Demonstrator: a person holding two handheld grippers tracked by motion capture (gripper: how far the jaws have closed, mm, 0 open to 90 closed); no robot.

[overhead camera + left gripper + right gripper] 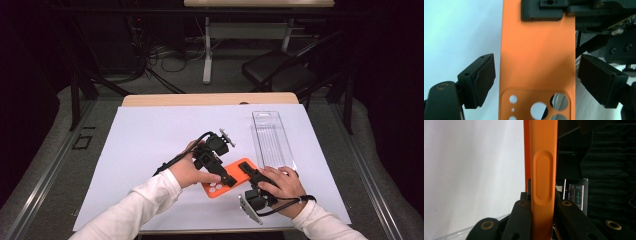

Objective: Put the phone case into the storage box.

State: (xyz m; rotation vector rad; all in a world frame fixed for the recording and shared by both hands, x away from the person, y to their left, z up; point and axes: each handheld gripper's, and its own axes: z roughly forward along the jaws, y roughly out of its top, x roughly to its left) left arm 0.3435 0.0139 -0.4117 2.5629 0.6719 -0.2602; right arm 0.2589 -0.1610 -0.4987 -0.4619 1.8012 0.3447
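While right tongs (pixel 248 172) pinch the orange phone case (pixel 227 180), left tongs (pixel 225 176) straddle it, open

The worktop (pixel 150 145) lies open along its left edge and across the far-left corner — a hand could pass freely there. Toward the right edge a clear plastic tray (pixel 272 140) stands in the way. Near the front edge, the orange phone case (pixel 230 179) and both claws — left claw (pixel 227 178), right claw (pixel 248 171) — crowd the middle.
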